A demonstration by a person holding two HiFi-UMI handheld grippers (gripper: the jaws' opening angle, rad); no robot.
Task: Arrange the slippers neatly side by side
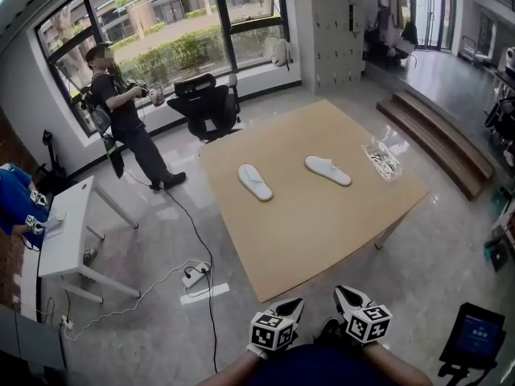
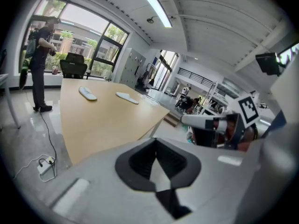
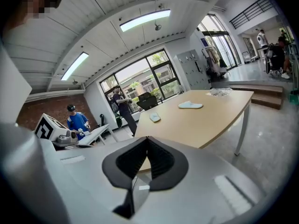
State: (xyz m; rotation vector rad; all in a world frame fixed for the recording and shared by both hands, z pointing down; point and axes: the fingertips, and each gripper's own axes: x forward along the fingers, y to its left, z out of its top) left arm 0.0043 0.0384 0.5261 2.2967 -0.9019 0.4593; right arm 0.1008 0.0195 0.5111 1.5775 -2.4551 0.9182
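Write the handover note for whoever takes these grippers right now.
Left gripper: jaws shut, empty, short of the table.
Right gripper: the same, beside it.
Left slipper and right slipper lie apart on the table's far half, at different angles.
Done: nothing yet.
Left: bring both slippers together, parallel, side by side.

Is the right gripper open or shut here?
Shut: the fingers of the right gripper meet at the tips, nothing between them.

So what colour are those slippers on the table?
White: the left slipper and the right slipper. The head view shows them best.
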